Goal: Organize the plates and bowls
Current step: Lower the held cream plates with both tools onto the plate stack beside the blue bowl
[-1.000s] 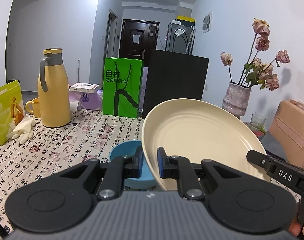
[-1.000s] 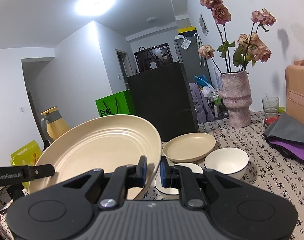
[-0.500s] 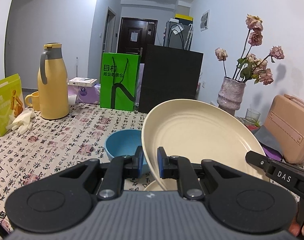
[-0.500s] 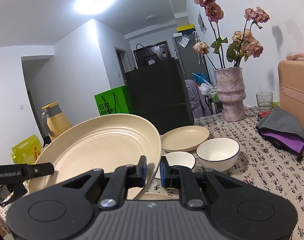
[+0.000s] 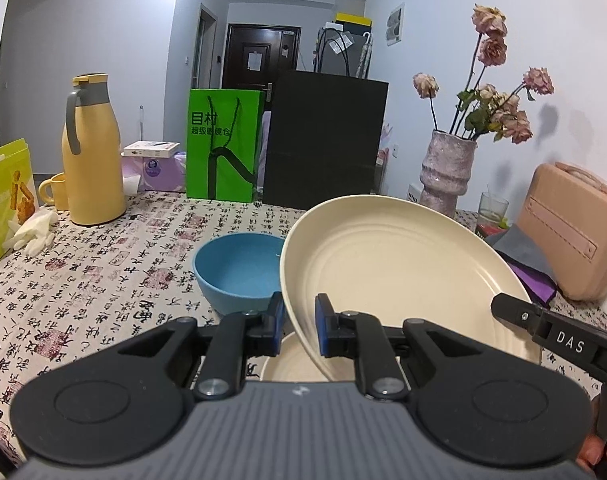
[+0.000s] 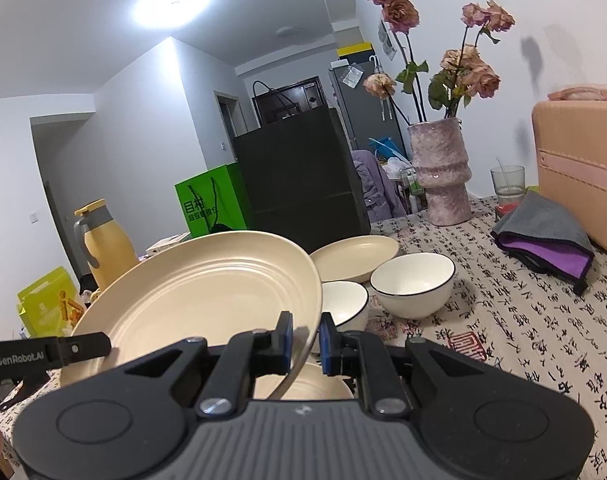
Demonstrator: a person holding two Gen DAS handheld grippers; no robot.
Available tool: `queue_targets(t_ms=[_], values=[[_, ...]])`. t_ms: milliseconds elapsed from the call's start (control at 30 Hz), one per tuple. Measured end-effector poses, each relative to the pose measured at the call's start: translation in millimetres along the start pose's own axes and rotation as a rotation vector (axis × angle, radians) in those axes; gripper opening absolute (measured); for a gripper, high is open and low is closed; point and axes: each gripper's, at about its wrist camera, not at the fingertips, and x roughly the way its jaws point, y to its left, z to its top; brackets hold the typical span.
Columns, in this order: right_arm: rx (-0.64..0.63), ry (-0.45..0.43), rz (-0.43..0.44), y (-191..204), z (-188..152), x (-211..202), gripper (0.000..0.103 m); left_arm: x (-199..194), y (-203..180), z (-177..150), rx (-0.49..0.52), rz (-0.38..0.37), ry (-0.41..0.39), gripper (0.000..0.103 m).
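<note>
left gripper [image 5: 297, 322] fingers pinch large cream plate [image 5: 387, 260] rim, held tilted above worktop [image 5: 103, 272] | right gripper [image 6: 305, 338] pinches opposite rim | left view only: blue bowl [image 5: 237, 268] | right view only: white bowls [image 6: 413, 282], small cream plate [image 6: 355, 256]

We see the left gripper [image 5: 297, 322] clamped on the rim of a tilted cream plate [image 5: 391, 276]. A blue bowl [image 5: 239, 268] sits just beside it on the desk [image 5: 103, 264].
</note>
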Motion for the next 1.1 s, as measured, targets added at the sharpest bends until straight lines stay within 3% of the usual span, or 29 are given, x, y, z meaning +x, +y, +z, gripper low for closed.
queue_targets(t_ms=[1100], values=[[0.046, 0.066, -0.046, -24.8, -27.0, 18.1, 0.014, 39.6, -4.9, -27.4, 0.022, -0.029, 0.107, 0.016]])
